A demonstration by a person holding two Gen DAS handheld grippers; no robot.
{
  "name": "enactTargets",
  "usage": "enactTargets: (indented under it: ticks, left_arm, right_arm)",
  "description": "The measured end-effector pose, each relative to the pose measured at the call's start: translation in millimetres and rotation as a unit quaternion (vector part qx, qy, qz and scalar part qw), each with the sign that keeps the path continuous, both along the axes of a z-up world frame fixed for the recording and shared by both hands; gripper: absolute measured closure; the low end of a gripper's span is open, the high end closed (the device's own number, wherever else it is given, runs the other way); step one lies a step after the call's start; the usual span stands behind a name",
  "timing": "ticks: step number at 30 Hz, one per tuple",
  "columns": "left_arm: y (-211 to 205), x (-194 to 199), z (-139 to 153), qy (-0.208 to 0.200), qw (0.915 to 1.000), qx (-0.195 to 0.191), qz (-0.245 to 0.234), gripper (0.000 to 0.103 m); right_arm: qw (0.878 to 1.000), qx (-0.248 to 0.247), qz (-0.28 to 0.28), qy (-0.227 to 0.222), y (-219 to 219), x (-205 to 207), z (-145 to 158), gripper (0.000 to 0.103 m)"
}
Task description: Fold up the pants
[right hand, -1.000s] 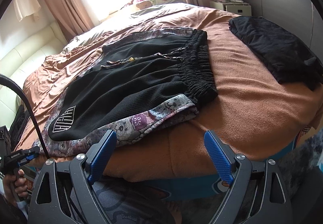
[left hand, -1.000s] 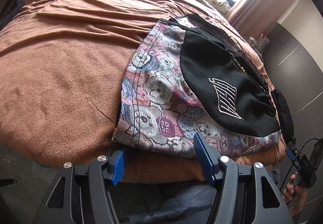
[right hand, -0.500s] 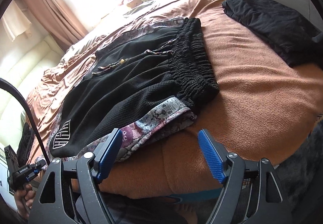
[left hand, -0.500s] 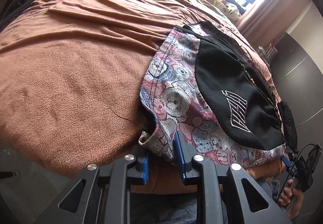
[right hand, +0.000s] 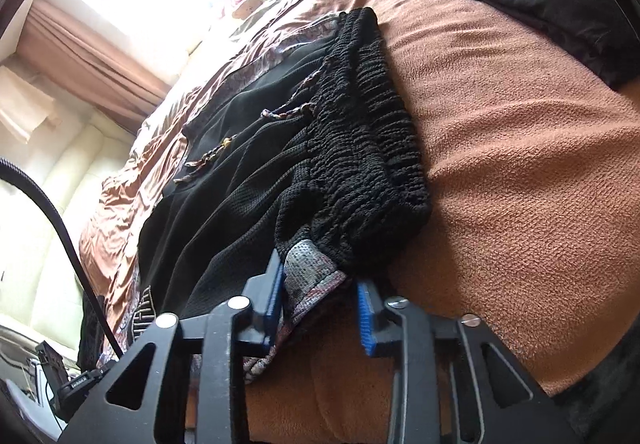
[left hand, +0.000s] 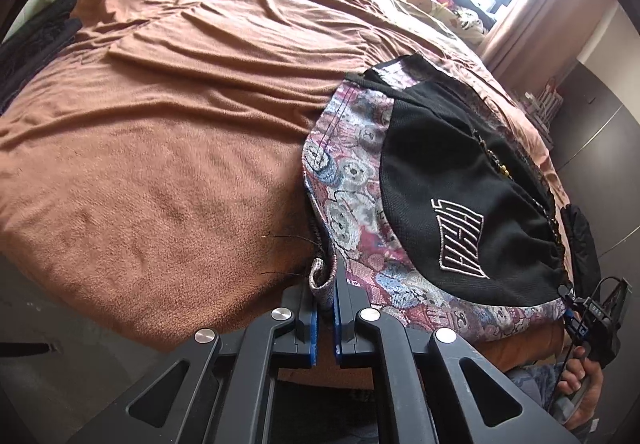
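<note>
The pants [left hand: 432, 180], a pair of shorts with black mesh panels over a bear-patterned fabric, lie flat along the near edge of the bed [left hand: 160, 148], and the step in hand looks like the opening grab at the two near corners before the first fold. The left claw [left hand: 326, 296] has just been closing and now stands pinched tight on the patterned hem corner, a small loop of cloth bunched up between its blue pads. The right claw [right hand: 320, 296] has also just been closing, at the waistband end; patterned cloth sits in the gap against the left-hand pad, but the other pad seems to stand clear of it (so I would not call that a grip yet). The long axis of the shorts runs along the bed edge, from side to side in front of the person, with the hem toward the left hand and the gathered black waistband [right hand: 372, 116] toward the right. The next move probably calls for the right claw to finish its bite, then for both to lift together and carry the near edge over to the far one, keeping the cloth taut.
</note>
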State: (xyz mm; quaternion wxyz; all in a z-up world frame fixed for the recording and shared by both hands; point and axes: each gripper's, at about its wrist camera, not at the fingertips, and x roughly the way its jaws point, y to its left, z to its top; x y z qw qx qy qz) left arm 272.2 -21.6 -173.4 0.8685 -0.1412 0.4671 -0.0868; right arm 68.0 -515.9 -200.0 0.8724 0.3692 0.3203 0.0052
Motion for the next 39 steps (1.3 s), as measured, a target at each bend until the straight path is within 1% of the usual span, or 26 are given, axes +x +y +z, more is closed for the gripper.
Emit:
enactTargets:
  ticks: [1,2,4,9,13,16,22,24,28,33,39]
  left_arm:
    - [-1,-1,6,-0.007,1.0000,0.004,-0.003,0.097]
    - [-3,-1,11,-0.014,0.9999,0.007,-0.004,0.097]
    - [-4,-1,21,-0.025,0.9996,0.009,-0.004,0.097]
    - [-9,7,40,-0.044,0.9990,0.004,-0.009,0.098]
    - [-11,21,58,-0.059,0.9981,-0.011,-0.015,0.098]
    - [-16,34,72,-0.075,0.9969,-0.015,-0.022,0.098]
    - [-35,64,100,-0.102,0.9942,-0.011,-0.033,0.098]
    - [-40,74,108,-0.109,0.9935,-0.009,-0.033,0.098]
    - [-47,95,123,-0.118,0.9925,-0.012,-0.029,0.098]
    - [-59,116,141,-0.136,0.9902,-0.001,-0.030,0.098]
    - [-73,151,152,-0.147,0.9888,0.010,-0.027,0.098]
  right_arm:
    - [1.000,0.002,0.000,-0.004,0,-2,2,0.089]
    - [1.000,-0.006,0.001,-0.009,0,-4,5,0.090]
    - [1.000,-0.026,-0.001,-0.016,4,-6,13,0.091]
    - [0.999,-0.024,-0.014,-0.025,2,-14,26,0.091]
    - [0.999,-0.041,-0.016,-0.022,2,-15,38,0.091]
    - [0.998,-0.048,-0.016,-0.031,1,-19,52,0.091]
    - [0.997,-0.048,-0.025,-0.049,-8,-22,72,0.091]
    - [0.997,-0.054,-0.026,-0.050,-9,-19,76,0.091]
    - [0.997,-0.051,-0.024,-0.051,-10,-10,80,0.091]
    - [0.997,-0.052,-0.019,-0.053,-11,5,86,0.091]
    - [0.997,-0.063,-0.014,-0.053,-14,31,96,0.091]
